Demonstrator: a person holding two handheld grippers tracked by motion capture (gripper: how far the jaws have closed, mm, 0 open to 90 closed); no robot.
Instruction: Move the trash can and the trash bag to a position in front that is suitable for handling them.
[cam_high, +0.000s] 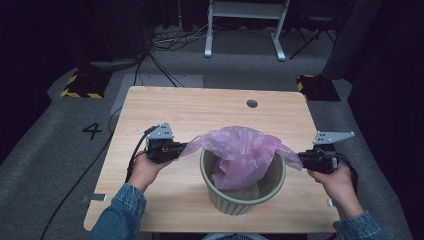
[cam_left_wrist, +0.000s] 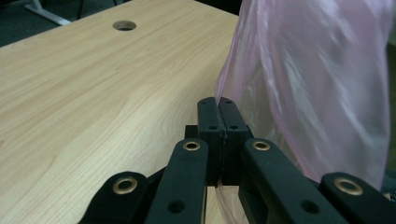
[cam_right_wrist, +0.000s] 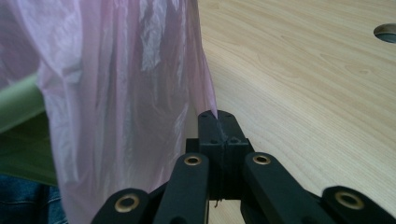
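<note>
A thin pink plastic bag (cam_high: 241, 152) hangs over a pale green ribbed bin (cam_high: 235, 200) that stands near the table's front edge. My left gripper (cam_high: 184, 148) is shut on the bag's left edge, beside the bin's rim. My right gripper (cam_high: 301, 160) is shut on the bag's right edge, just past the rim. The bag's middle sags into the bin. In the left gripper view the pink film (cam_left_wrist: 317, 88) runs out from between the closed jaws. In the right gripper view the film (cam_right_wrist: 121, 93) drapes to the left, with the green bin rim (cam_right_wrist: 18, 100) behind it.
The wooden table (cam_high: 210, 107) has a round cable hole (cam_high: 252, 103) near its far edge. Cables trail over the grey floor at the left. A white desk frame (cam_high: 245, 25) stands behind the table, and yellow-black striped weights (cam_high: 80, 85) sit at the far corners.
</note>
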